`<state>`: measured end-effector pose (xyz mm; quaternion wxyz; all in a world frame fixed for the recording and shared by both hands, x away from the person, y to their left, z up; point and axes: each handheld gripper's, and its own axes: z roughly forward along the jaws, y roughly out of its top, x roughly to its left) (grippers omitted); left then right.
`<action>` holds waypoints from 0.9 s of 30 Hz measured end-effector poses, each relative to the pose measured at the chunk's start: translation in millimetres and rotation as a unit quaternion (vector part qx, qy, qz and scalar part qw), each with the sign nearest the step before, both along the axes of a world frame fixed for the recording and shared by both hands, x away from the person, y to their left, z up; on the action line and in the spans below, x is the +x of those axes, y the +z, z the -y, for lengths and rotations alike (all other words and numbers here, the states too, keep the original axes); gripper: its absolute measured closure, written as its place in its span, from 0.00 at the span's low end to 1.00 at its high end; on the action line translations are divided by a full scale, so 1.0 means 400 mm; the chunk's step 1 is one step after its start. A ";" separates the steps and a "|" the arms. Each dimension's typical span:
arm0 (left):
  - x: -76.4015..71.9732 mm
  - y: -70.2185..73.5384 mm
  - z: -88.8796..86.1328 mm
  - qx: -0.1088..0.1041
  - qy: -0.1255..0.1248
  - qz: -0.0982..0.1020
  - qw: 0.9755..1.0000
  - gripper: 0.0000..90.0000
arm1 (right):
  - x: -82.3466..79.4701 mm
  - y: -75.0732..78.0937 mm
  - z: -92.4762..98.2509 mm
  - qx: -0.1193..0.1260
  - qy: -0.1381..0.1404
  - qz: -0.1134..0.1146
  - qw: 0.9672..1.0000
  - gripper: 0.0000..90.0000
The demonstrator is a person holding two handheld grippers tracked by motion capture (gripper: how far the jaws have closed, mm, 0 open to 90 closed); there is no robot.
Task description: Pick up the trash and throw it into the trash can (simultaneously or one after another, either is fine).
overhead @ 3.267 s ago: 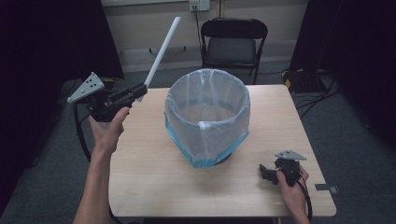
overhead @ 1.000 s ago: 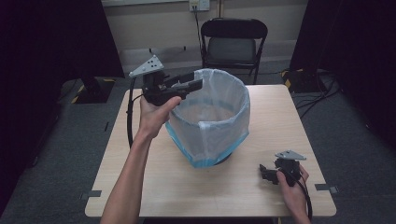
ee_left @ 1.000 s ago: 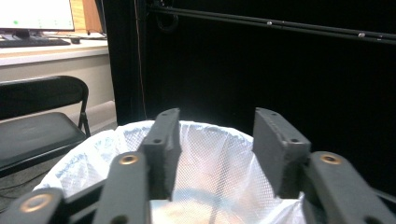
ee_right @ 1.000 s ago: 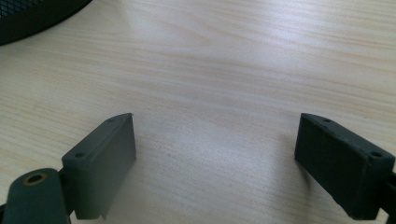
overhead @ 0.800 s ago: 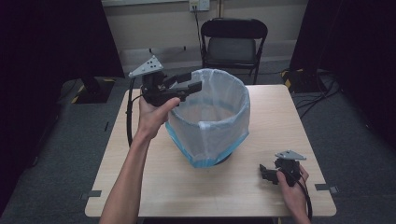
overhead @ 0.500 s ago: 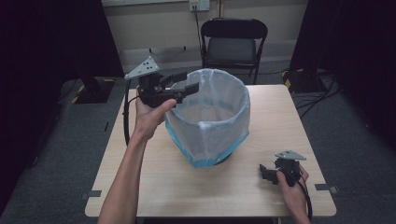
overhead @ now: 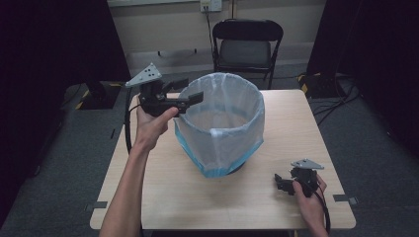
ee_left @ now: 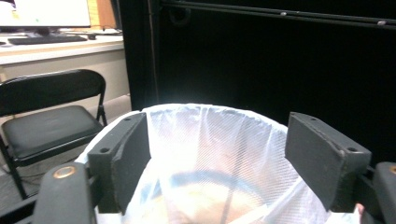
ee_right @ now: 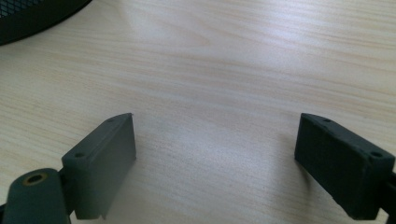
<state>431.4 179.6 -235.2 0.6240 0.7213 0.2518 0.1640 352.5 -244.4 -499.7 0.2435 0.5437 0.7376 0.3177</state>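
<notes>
Resting on the near right part of the table [overhead: 163, 197], the right gripper [overhead: 282, 181] is lying low in the person's right hand, its jaws standing wide apart with bare wood between them in the right gripper view; it is gripping nothing. It is sitting well apart from the work, off to the near right of the bin, and is pointing left across the tabletop.

Standing at mid-table, the mesh bin [overhead: 232, 170] is upright on its dark base, and the white liner bag [overhead: 220, 131] is lining it, folded out over the rim and hanging down the outside, with a blue band showing along its lower edge. The bin's axis is running straight up; its mouth is facing the ceiling.

Hovering at the far left of the bin, the left gripper [overhead: 192, 96] is pointing right, level with the bag's rim, its fingertips just reaching the rim's left edge. In the left gripper view the bag [ee_left: 215, 154] is lying straight ahead and slightly below, its mouth centred between the two pads [ee_left: 133, 154]. The jaws have just been opening and are now standing wide; no bag film appears pinched between them, so I judge this gripper free of the liner.

The left hand is plainly the nearer of the two; any next hold on the rim is lying directly ahead of its fingers.

A black folding chair [overhead: 247, 47] is standing beyond the table's far edge.
</notes>
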 end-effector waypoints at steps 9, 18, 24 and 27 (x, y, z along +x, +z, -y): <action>-0.015 0.006 -0.059 0.006 0.036 0.000 0.999 0.21 | 0.000 0.000 0.000 0.000 0.000 0.000 1.000 0.13; -0.030 -0.009 -0.118 0.011 0.067 -0.002 0.998 0.21 | 0.000 0.000 0.000 0.000 0.000 0.000 1.000 0.13; -0.041 -0.024 -0.147 0.015 0.084 -0.011 0.996 0.21 | 0.000 0.000 0.000 0.000 0.000 0.000 1.000 0.13; -0.048 -0.035 -0.153 0.018 0.083 -0.014 0.996 0.21 | 0.000 0.000 0.000 0.000 0.000 0.000 1.000 0.13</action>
